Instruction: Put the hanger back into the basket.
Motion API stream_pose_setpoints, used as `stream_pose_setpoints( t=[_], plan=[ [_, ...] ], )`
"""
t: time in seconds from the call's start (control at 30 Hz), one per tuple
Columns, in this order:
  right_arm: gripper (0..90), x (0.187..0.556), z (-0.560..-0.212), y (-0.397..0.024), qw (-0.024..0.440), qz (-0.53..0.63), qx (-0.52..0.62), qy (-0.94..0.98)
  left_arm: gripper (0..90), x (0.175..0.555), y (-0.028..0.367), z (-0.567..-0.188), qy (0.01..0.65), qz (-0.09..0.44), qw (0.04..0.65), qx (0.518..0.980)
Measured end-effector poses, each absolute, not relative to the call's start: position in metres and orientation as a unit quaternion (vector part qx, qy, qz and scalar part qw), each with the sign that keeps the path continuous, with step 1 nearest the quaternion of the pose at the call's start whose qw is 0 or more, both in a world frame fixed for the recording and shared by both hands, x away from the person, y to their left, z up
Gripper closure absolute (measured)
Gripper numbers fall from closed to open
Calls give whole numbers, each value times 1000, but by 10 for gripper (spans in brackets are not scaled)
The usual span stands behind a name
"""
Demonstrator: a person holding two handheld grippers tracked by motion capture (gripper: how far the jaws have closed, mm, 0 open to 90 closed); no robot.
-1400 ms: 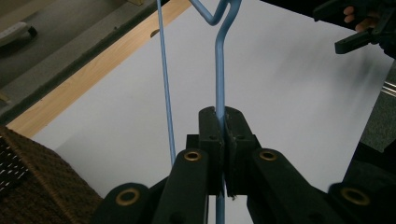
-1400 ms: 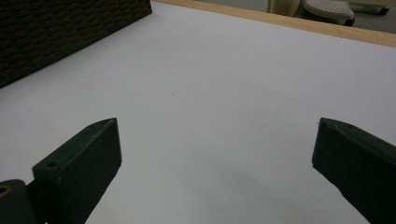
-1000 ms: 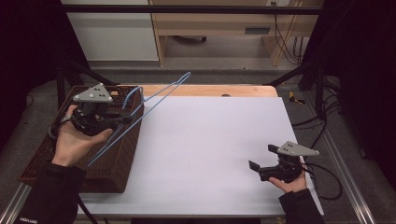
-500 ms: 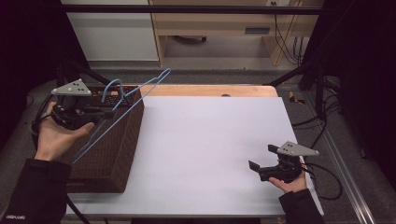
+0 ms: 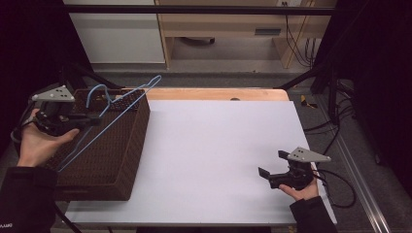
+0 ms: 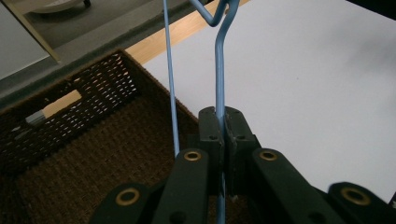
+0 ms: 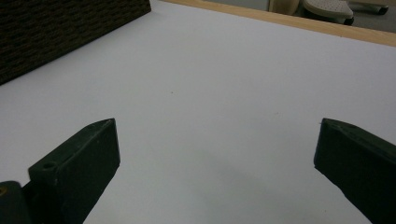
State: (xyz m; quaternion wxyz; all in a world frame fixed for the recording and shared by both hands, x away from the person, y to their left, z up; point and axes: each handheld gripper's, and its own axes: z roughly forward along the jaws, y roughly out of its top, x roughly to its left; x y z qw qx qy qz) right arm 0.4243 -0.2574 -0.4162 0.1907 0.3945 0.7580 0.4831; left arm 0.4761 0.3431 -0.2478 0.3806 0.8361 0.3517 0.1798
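Observation:
A light blue wire hanger hangs tilted over the dark wicker basket at the table's left. My left gripper is shut on one of its wires, above the basket's left half. In the left gripper view the jaws meet on the blue hanger wire, and a second wire runs past on the left; the left gripper points toward the white table. My right gripper rests low near the table's front right, jaws open with nothing between them; the right gripper faces bare white tabletop.
The white tabletop stretches between basket and right hand, with a wooden strip along its far edge. Black frame bars cross above. Cables trail off the right edge. The basket wall is in the right gripper view's far left.
My left hand has carried the hanger leftward and slightly down, from over the basket's right side to its left side. The right hand has stayed put.

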Motion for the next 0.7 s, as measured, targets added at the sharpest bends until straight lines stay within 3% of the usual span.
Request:
stream_pose_setpoints(
  t=[0.7],
  plan=[
    [7, 425, -417, -256, 189, 480, 394, 760, 874, 484, 389, -282, 401, 181, 353, 826]
  ],
)
